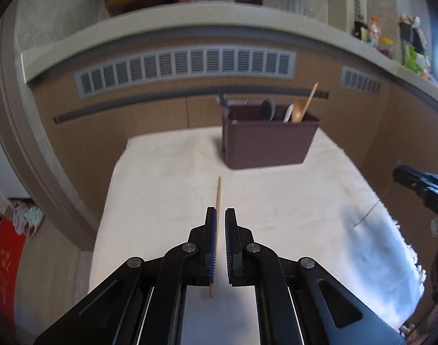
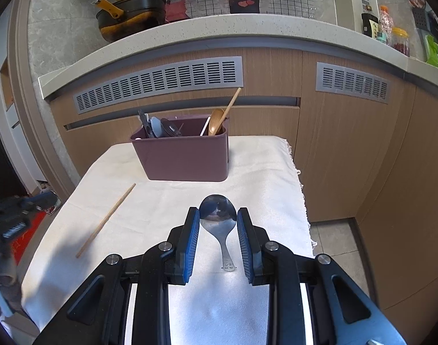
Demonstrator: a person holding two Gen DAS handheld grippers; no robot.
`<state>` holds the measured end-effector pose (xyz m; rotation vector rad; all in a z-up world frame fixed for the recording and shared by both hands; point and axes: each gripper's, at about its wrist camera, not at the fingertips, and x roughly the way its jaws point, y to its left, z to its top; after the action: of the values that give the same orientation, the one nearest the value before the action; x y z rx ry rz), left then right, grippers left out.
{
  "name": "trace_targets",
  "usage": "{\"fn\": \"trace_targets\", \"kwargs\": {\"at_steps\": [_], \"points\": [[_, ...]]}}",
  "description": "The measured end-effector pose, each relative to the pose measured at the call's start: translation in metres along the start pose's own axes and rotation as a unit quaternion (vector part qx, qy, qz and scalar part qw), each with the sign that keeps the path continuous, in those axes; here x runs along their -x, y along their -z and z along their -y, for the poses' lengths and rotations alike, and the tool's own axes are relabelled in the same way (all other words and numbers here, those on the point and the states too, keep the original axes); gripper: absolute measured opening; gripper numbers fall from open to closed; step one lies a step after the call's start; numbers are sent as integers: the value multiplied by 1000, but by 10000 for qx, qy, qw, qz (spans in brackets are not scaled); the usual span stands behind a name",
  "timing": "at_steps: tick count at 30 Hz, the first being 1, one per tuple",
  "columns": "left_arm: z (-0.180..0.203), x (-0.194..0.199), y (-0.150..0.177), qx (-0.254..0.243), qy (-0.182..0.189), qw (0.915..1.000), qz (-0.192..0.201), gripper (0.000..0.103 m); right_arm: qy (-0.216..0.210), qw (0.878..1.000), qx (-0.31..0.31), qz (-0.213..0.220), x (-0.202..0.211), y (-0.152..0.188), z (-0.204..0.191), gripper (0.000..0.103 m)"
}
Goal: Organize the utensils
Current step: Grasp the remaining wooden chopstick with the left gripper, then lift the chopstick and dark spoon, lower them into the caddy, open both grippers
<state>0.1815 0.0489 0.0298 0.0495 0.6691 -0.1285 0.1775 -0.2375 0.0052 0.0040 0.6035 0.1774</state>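
1. The metal spoon sits between the fingers of the right gripper. Its bowl points away toward the cabinets and its thin handle runs back toward the wrist. The blue pads press against both edges of the bowl, so the gripper is clamped on it. I cannot tell whether the spoon is lifted clear of the cloth.
2. A single wooden chopstick lies flat on the white cloth, to the left of the spoon and well apart from it. It slants toward the utensil holder.
3. The left gripper hangs over that chopstick with its jaws drawn together and nothing between them. From its own camera the stick passes underneath, partly hidden behind one finger. From the right wrist camera the same gripper shows only as a dark shape at the far left edge.
4. The holder is a plum-coloured plastic box standing at the far end of the cloth, beyond both the spoon and the chopstick.
5. At its right end a wooden spoon and a second chopstick lean outward, beside a slim white handle. Dark utensils stand at its left end; what they are I cannot make out.
6. Behind the table run wood-fronted cabinets with grey vent grilles.
7. Above them is a pale stone counter. A black and yellow pot sits on its left, and bottles and jars on its right.
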Motion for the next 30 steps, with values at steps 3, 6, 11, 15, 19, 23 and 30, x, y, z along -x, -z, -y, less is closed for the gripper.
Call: {"fn": "trace_targets", "kwargs": {"at_steps": [3, 6, 11, 15, 19, 23, 30], "points": [[4, 13, -10, -133, 85, 9998, 130, 6, 5, 10000, 31, 48, 5, 0, -1, 25], [3, -5, -9, -313, 238, 9988, -279, 9, 5, 10000, 47, 47, 7, 2, 0, 25], [-1, -84, 2, -319, 415, 9863, -1562, 25, 26, 10000, 34, -26, 2, 2, 2, 25], [-4, -146, -5, -246, 178, 9726, -2306, 25, 5, 10000, 40, -79, -2, 2, 3, 25], [-2, -192, -21, -406, -72, 9645, -2608, 25, -20, 9999, 62, -125, -6, 3, 3, 25], [2, -206, -29, -402, 0, 9644, -2614, 16, -48, 9999, 33, -133, -10, 4, 6, 25], [3, -161, -13, 67, -9, 9840, -1782, 6, -88, 9998, 124, 84, 2, 5, 2, 25]]}}
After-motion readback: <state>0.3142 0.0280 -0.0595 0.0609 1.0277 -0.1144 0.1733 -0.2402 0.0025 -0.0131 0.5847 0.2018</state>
